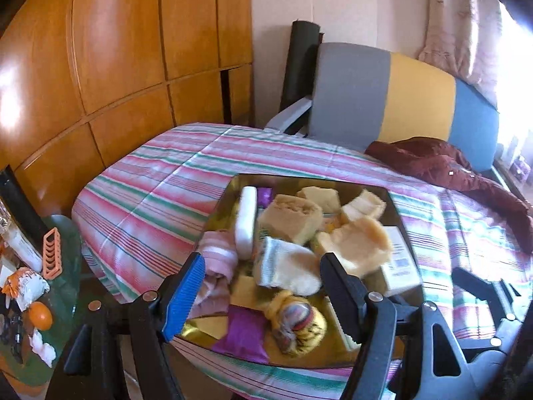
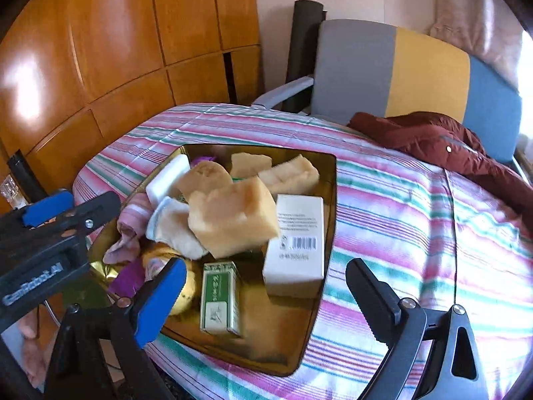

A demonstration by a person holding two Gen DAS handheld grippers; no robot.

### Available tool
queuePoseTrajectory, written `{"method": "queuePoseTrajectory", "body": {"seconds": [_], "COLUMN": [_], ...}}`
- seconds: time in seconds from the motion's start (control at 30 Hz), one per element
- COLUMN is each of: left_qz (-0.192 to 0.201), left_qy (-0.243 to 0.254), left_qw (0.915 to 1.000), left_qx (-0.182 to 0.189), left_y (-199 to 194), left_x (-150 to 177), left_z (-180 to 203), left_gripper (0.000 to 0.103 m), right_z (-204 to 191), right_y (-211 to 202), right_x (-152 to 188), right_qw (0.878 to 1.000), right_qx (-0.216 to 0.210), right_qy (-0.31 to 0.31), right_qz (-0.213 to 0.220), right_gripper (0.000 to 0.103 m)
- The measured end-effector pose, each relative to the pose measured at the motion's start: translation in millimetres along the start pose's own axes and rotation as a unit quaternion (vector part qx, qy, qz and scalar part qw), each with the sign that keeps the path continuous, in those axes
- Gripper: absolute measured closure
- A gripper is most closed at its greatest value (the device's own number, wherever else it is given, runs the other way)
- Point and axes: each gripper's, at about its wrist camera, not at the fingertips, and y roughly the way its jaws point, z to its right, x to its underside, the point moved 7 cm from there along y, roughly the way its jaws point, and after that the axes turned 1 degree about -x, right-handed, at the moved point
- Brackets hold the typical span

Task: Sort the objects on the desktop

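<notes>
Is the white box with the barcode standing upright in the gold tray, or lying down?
Lying down. The white box rests on a broad face inside the gold tray, its barcode panel facing up, beside the green box.

Home bdrm (striped bedspread (image 2: 399,206), wardrobe (image 2: 100,50))

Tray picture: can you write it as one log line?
tray: full, on striped cloth | left tongs: open, empty | right tongs: open, empty

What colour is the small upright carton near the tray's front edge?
Green and white carton, clearest in the right wrist view.
</notes>
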Motion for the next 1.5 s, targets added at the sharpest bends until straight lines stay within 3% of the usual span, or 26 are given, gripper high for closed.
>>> {"method": "queuePoseTrajectory", "body": {"seconds": [0.37,0.5,0.8,1.5], "left_qz": [0.032,0.024,0.007,-0.020], "left_qy": [0.020,0.012,0.023,0.024], "left_qw": [0.9992,0.9995,0.9995,0.9989], "left_qx": [-0.011,0.017,0.019,0.036], "left_y": [-23.5,-22.8,-10.2,10.7], "left_x": [-1.3,2.6,9.2,10.5], "left_z": [16.5,19.0,21.3,25.3], "left_gripper": [0.031,0.031,0.038,0.039], "right_z": [7.8,7.9,12.7,18.9], "right_y": [-10.3,-12.3,-10.7,-2.9], "right_x": [8.7,10.2,14.3,6.7], "right_qw": [1.000,1.000,1.000,0.999], "right_qx": [0.002,0.004,0.010,0.028], "right_qy": [0.013,0.011,0.013,0.008], "right_qz": [0.007,0.009,0.007,0.012], "right_gripper": [0.004,0.004,0.004,0.004]}}
